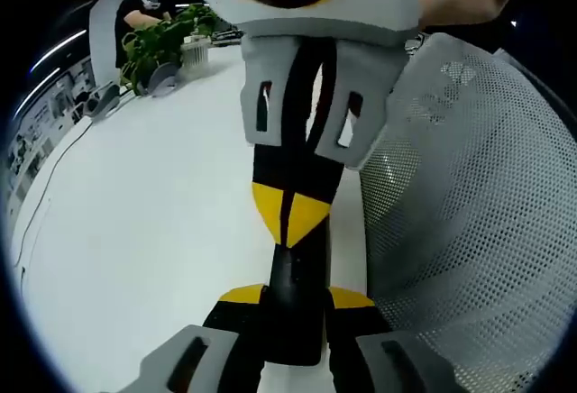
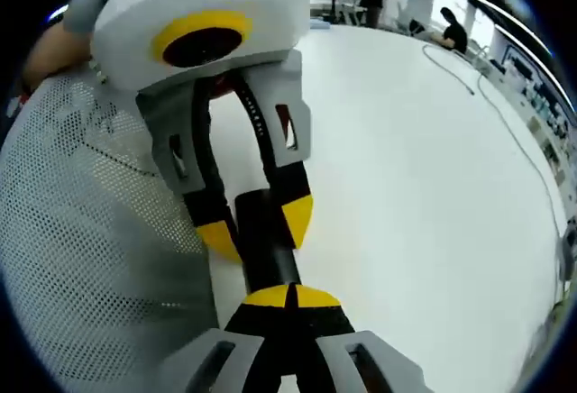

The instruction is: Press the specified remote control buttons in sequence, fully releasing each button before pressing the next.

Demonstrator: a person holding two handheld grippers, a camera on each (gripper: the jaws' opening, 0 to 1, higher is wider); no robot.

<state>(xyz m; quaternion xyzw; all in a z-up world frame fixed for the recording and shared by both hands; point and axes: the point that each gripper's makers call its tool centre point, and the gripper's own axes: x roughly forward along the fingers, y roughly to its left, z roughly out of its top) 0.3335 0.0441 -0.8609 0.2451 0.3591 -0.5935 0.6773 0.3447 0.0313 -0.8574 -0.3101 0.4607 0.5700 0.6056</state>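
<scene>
A slim black remote control (image 1: 294, 316) is clamped between the yellow-tipped jaws of my left gripper (image 1: 296, 298), which is shut on it. My right gripper (image 1: 288, 217) comes down from the top of the left gripper view with its jaws shut together and its yellow tips against the remote's far end. In the right gripper view the right gripper (image 2: 288, 297) is shut at the bottom, its tips touching the remote control (image 2: 263, 235). The left gripper (image 2: 257, 222) holds that remote from the far side. The buttons are hidden.
Both grippers hang over a white table (image 1: 153, 222) (image 2: 424, 195). A grey mesh chair back (image 1: 478, 204) (image 2: 81, 231) stands close beside them. A potted plant (image 1: 162, 41) and seated people are at the far end. A cable (image 2: 505, 123) runs along the table.
</scene>
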